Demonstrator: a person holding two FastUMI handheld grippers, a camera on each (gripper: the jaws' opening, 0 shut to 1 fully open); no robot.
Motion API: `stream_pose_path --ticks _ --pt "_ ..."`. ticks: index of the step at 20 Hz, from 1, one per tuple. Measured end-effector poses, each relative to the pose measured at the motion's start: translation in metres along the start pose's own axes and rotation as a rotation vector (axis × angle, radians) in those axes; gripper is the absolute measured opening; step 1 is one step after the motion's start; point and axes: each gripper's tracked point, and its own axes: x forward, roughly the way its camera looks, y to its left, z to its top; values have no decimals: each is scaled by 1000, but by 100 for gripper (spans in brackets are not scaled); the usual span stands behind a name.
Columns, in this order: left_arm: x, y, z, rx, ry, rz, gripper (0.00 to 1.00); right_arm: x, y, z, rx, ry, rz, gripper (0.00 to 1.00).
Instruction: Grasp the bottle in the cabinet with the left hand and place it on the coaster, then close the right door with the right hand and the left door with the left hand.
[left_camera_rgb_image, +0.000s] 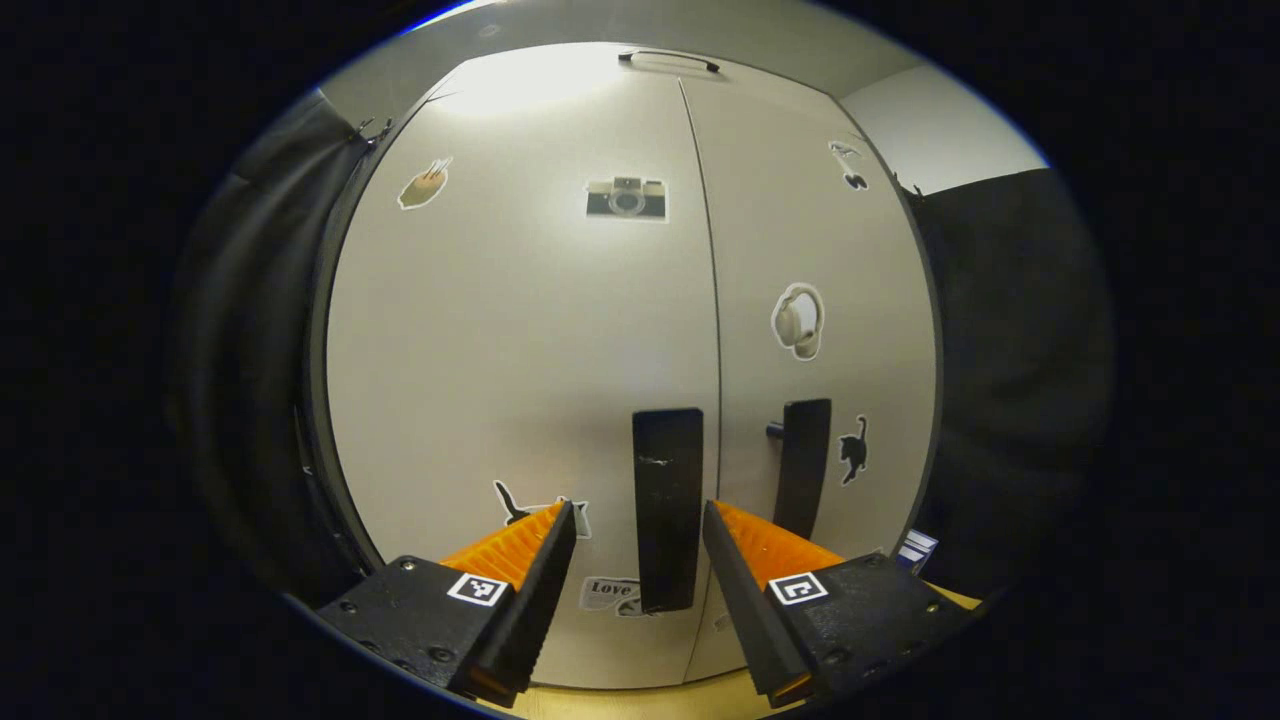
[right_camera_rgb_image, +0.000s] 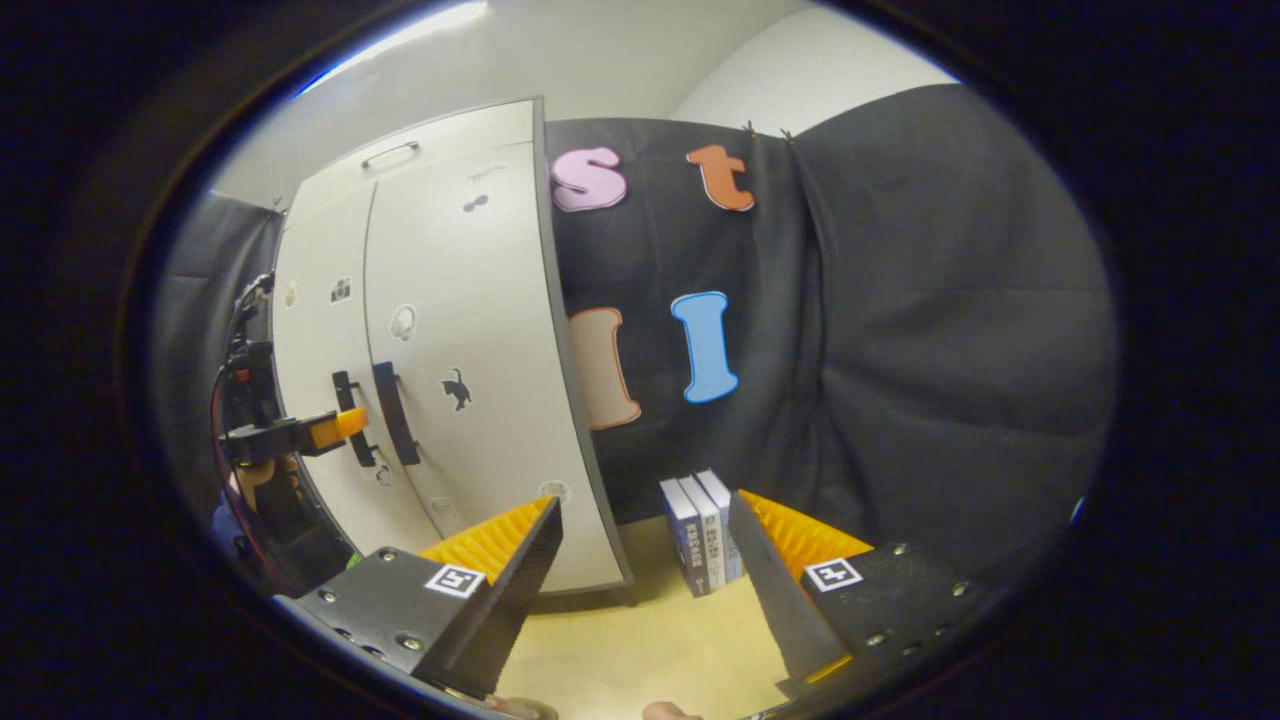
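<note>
A pale cabinet (left_camera_rgb_image: 620, 330) stands on a wooden table (right_camera_rgb_image: 640, 640), both doors shut, so its contents are hidden; the bottle's place cannot be told. The left gripper (left_camera_rgb_image: 640, 545) hangs open, its fingers either side of the left door handle (left_camera_rgb_image: 667, 500). Three books (right_camera_rgb_image: 703, 535) stand upright near the cabinet's right corner, before the open right gripper (right_camera_rgb_image: 645, 560).

3 upright books (right_camera_rgb_image: 703, 535) stand together on the pale tabletop (right_camera_rgb_image: 640, 650), near the black cloth wall (right_camera_rgb_image: 930, 350).

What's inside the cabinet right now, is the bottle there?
Cannot tell: both cabinet doors are shut, hiding the inside. Only stickers and two handles show, with the open left gripper at the left handle.
</note>
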Motion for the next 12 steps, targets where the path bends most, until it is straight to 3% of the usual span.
stream_pose_path --ticks 7,12 --pt "-53 -10 36 -30 -45 -12 80 -18 51 43 -10 -80 95 100" --pt "-88 -5 53 -28 -80 40 80 -39 76 69 -24 -124 163 99"
